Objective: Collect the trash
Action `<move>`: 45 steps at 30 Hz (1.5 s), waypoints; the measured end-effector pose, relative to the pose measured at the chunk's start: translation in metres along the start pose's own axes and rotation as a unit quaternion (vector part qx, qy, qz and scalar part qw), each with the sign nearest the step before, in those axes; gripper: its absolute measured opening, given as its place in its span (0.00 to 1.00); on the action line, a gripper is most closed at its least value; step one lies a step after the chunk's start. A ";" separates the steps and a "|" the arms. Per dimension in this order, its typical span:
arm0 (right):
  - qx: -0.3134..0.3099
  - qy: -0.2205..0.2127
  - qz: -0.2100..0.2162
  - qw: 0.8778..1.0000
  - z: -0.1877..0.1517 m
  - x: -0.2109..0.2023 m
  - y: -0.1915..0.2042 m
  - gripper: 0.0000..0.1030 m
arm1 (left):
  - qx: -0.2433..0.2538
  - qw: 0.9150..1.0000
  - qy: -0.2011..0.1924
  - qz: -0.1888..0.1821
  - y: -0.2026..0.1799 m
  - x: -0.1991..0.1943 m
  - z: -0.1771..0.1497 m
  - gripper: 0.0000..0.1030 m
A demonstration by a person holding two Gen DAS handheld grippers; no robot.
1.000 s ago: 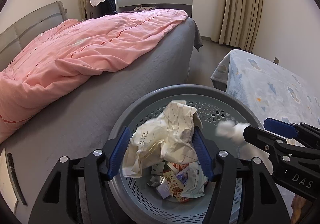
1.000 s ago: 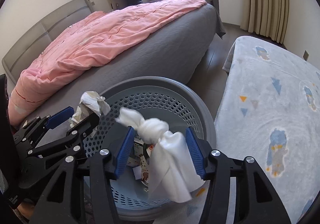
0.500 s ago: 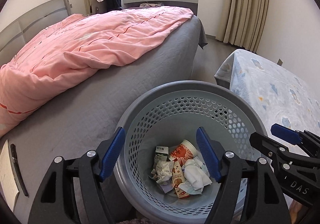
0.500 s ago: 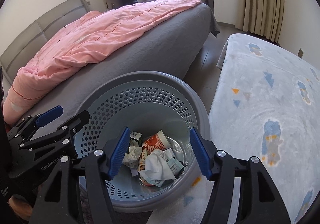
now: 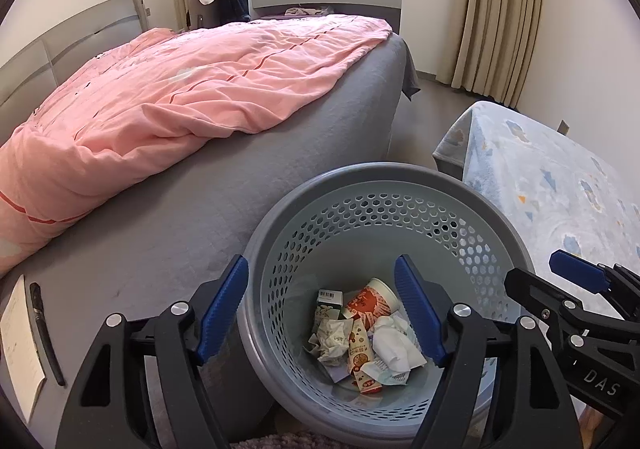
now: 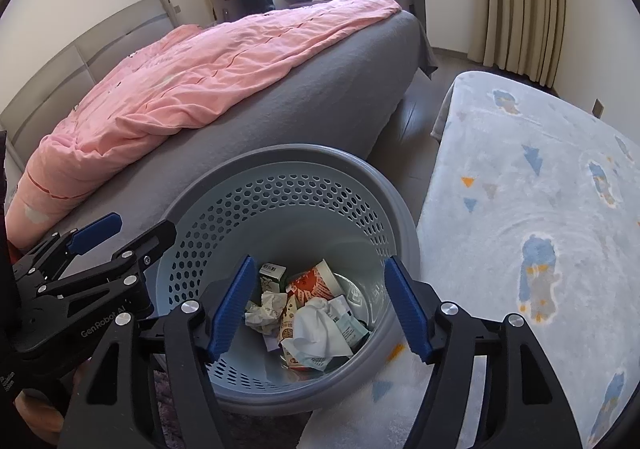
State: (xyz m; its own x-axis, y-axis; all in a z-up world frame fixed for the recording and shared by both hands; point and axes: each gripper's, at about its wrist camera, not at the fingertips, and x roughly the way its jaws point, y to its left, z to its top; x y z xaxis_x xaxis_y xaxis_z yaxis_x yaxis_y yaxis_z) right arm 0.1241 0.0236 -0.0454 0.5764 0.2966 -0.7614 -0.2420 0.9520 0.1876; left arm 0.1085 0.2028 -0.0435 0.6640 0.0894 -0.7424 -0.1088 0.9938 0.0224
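Note:
A grey perforated trash basket (image 5: pixel 384 177) stands on the floor beside the bed; it also shows in the right wrist view (image 6: pixel 288 157). Inside lie a crumpled paper ball (image 5: pixel 332 337), a white tissue (image 5: pixel 394 345), a red-and-white paper cup (image 5: pixel 370 299) and snack wrappers. In the right wrist view I see the same paper ball (image 6: pixel 266 309) and tissue (image 6: pixel 320 329). My left gripper (image 5: pixel 324 313) is open and empty above the basket. My right gripper (image 6: pixel 320 309) is open and empty above it too.
A bed with a grey cover (image 5: pixel 224 217) and a pink duvet (image 5: pixel 180 97) lies on the left. A notebook and pen (image 5: pixel 28 341) rest on the bed's near corner. A pale blue patterned blanket (image 6: pixel 532 209) covers a surface on the right.
Both grippers opened and let go: the crumpled paper and the white tissue dropped into the basket. Both grippers have since risen slightly.

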 end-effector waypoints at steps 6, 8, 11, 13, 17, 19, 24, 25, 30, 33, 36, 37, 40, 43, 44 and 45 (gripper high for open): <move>0.002 -0.002 -0.003 1.000 0.000 -0.003 -0.001 0.65 | 0.001 1.000 0.002 0.005 0.001 0.000 -0.001 0.71; 0.003 -0.004 -0.004 1.000 0.000 -0.004 -0.001 0.66 | 0.000 1.000 0.001 0.004 0.001 -0.001 -0.001 0.72; 0.004 -0.003 -0.005 1.000 -0.001 -0.005 -0.002 0.66 | 0.001 1.000 -0.001 0.007 0.001 -0.001 -0.002 0.75; 0.004 -0.002 -0.005 1.000 -0.001 -0.005 -0.003 0.66 | 0.000 1.000 0.001 0.007 0.001 0.000 -0.002 0.75; 0.003 0.000 -0.006 1.000 -0.002 -0.004 -0.003 0.67 | -0.001 1.000 0.003 0.007 0.001 0.001 -0.002 0.75; 0.002 0.000 -0.008 1.000 -0.002 -0.004 -0.003 0.69 | -0.002 1.000 0.003 0.006 0.001 0.001 -0.002 0.77; 0.001 0.001 -0.009 1.000 -0.002 -0.002 -0.003 0.72 | -0.004 1.000 0.005 0.007 0.001 0.002 -0.002 0.77; 0.001 0.000 -0.009 1.000 -0.003 -0.002 -0.003 0.73 | -0.003 1.000 0.005 0.008 0.001 0.002 -0.002 0.77; 0.002 -0.001 -0.011 1.000 -0.003 -0.002 -0.004 0.74 | -0.003 1.000 0.005 0.010 0.000 0.003 -0.002 0.77; 0.004 -0.001 -0.012 1.000 -0.004 -0.002 -0.005 0.74 | -0.002 1.000 0.006 0.011 0.000 0.003 -0.002 0.79; 0.004 -0.001 -0.011 1.000 -0.004 -0.002 -0.005 0.75 | -0.003 1.000 0.006 0.012 0.001 0.004 -0.002 0.80; 0.004 -0.001 -0.011 1.000 -0.004 -0.002 -0.005 0.75 | -0.003 1.000 0.007 0.012 0.001 0.004 -0.002 0.80; 0.004 0.001 -0.011 1.000 -0.004 -0.002 -0.006 0.75 | -0.002 1.000 0.008 0.013 0.001 0.004 -0.003 0.80; 0.004 0.001 -0.011 1.000 -0.004 -0.002 -0.007 0.75 | -0.001 1.000 0.009 0.015 0.001 0.005 -0.003 0.80; 0.004 0.001 -0.011 1.000 -0.004 -0.002 -0.007 0.75 | -0.001 1.000 0.010 0.016 0.000 0.005 -0.003 0.80; 0.004 0.001 -0.011 1.000 -0.004 -0.002 -0.007 0.75 | -0.001 1.000 0.010 0.017 0.000 0.005 -0.003 0.80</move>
State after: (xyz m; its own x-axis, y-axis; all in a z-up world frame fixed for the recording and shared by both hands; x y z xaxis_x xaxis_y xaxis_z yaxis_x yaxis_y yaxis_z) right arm 0.1213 0.0162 -0.0478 0.5802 0.2750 -0.7666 -0.2222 0.9590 0.1759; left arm 0.1097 0.2032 -0.0494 0.6456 0.1216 -0.7539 -0.1321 0.9901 0.0466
